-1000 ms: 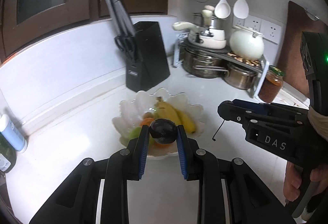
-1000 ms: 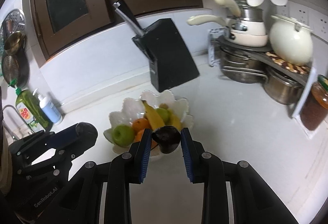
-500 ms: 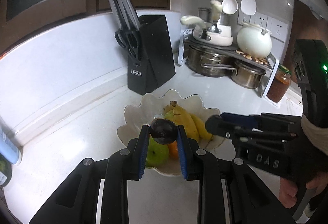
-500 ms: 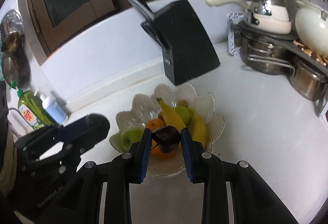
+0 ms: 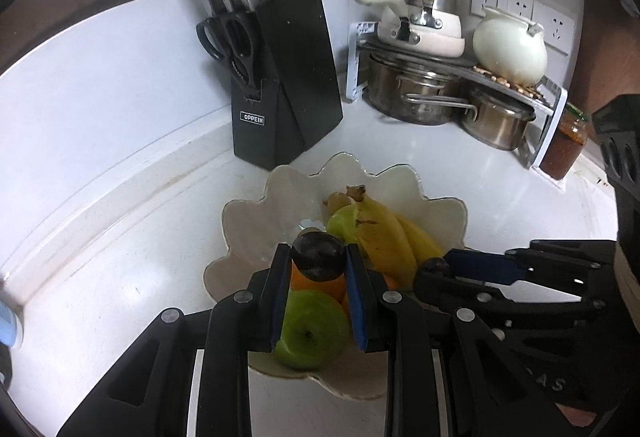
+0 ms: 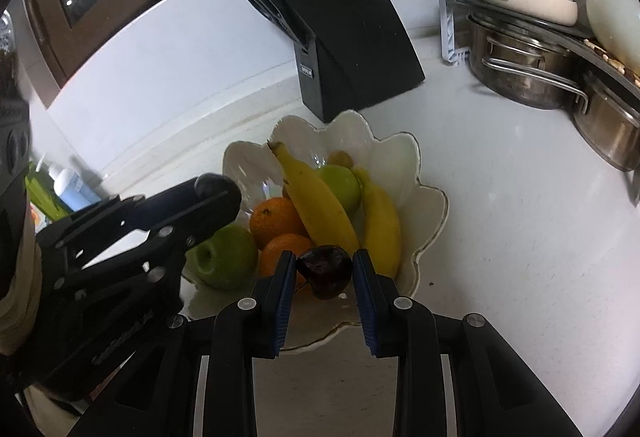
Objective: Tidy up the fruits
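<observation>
Left claw (image 5: 318,269) clamps a dark plum (image 5: 318,261), frame centre, over the bowl (image 5: 256,221); right claw (image 6: 324,273) pinches another plum (image 6: 325,271) above the near rim; risk: either plum rolling off the heaped fruit; claws colliding.

At lower centre the left gripper (image 5: 318,269) clamps a dark plum (image 5: 318,256) between its blue pads, above a scalloped white bowl (image 5: 256,213) holding a green apple (image 5: 312,329), oranges (image 5: 320,287) and bananas (image 5: 384,237). From the right edge, the right gripper (image 5: 434,269) reaches over the bowl's rim with another dark fruit (image 5: 435,264) at its tip. A black knife block (image 5: 292,77) stands behind, upper centre.
</observation>
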